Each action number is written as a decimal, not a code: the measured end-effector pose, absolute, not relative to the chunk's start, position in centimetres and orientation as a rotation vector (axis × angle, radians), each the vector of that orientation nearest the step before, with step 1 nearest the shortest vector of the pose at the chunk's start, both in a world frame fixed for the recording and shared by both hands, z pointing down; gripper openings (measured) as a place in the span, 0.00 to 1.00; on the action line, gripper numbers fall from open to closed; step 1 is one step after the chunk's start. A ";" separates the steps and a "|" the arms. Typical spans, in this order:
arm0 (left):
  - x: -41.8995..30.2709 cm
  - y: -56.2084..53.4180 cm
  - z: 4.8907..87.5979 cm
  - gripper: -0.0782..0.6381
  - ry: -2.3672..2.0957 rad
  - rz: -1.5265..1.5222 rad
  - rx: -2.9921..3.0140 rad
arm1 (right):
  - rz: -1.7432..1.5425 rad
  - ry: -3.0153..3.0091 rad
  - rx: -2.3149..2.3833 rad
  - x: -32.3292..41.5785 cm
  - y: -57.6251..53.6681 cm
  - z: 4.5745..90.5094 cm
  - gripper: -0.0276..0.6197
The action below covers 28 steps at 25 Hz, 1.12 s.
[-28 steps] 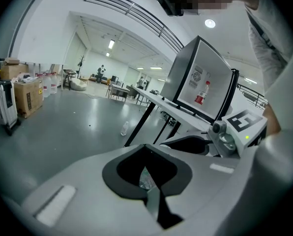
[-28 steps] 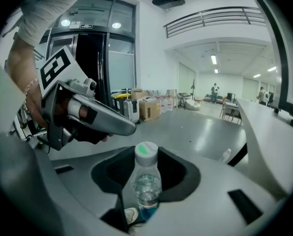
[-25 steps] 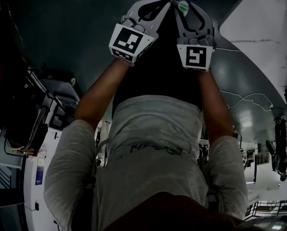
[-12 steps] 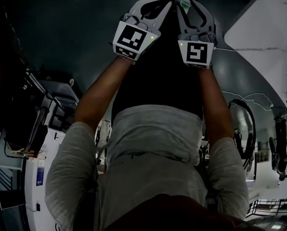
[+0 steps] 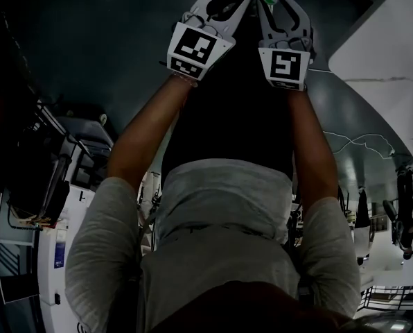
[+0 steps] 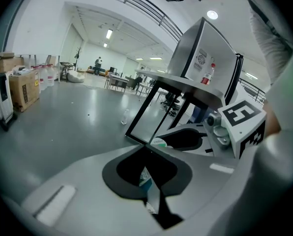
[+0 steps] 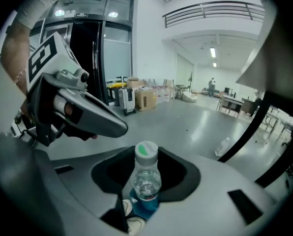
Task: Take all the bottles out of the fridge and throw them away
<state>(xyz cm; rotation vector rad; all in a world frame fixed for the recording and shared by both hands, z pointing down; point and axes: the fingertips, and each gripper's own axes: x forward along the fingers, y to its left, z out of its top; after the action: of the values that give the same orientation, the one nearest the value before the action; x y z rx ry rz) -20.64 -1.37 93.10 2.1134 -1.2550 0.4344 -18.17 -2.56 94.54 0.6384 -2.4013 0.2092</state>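
Bottle (image 7: 146,181), clear with a green-marked white cap, stands upright, clamped in the jaws of my right gripper (image 7: 147,156). My left gripper (image 6: 147,154) has its jaws nearly together on a teal-and-white item (image 6: 145,177) I cannot identify. I should hold both squeezes steady until a bin appears.
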 end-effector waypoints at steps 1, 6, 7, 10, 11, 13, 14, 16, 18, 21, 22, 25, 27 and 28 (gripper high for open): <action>-20.6 -1.4 93.3 0.12 -1.253 0.437 2.110 | 0.211 -2.398 0.639 -18.1 -2.7 94.8 0.27; -20.5 -0.9 94.2 0.12 -1.232 0.460 2.110 | 0.214 -2.382 0.646 -18.0 -2.9 95.8 0.27; -20.4 -0.7 94.4 0.12 -1.227 0.464 2.109 | 0.214 -2.379 0.645 -17.9 -2.9 96.0 0.27; -20.3 -0.3 94.8 0.12 -1.220 0.472 2.105 | 0.217 -2.372 0.647 -17.7 -3.0 96.5 0.27; -20.3 -0.3 94.8 0.12 -1.221 0.472 2.104 | 0.220 -2.369 0.649 -17.7 -3.1 96.7 0.27; -20.5 -0.4 94.8 0.12 -1.226 0.471 2.101 | 0.218 -2.370 0.657 -17.7 -3.3 96.7 0.27; -20.5 -0.4 94.8 0.12 -1.226 0.470 2.102 | 0.210 -2.378 0.665 -17.7 -3.4 96.5 0.27; -20.5 -0.3 94.6 0.12 -1.223 0.469 2.106 | 0.196 -2.407 0.671 -18.0 -3.2 95.5 0.27; -20.3 -0.2 94.3 0.12 -1.223 0.466 2.111 | 0.198 -2.431 0.662 -18.2 -2.8 94.6 0.27; -19.9 0.0 93.2 0.12 -1.230 0.455 2.109 | 0.223 -2.449 0.652 -18.4 -2.1 93.1 0.26; -19.8 0.0 92.7 0.12 -1.234 0.447 2.108 | 0.232 -2.452 0.652 -18.5 -1.9 92.4 0.25; -19.6 0.1 90.4 0.12 -1.259 0.414 2.092 | 0.222 -2.481 0.638 -18.6 -1.3 89.7 0.21; -19.6 -0.1 88.7 0.12 -1.287 0.395 2.077 | 0.240 -2.504 0.647 -18.4 -1.1 87.7 0.20; -19.6 -0.1 87.7 0.12 -1.297 0.386 2.076 | 0.264 -2.515 0.661 -18.2 -1.1 86.7 0.20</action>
<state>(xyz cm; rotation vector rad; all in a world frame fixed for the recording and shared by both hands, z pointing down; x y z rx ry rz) -19.59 -0.13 87.71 2.0760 -1.2968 0.3864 -18.23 -1.08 86.70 0.6608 -2.5149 0.2643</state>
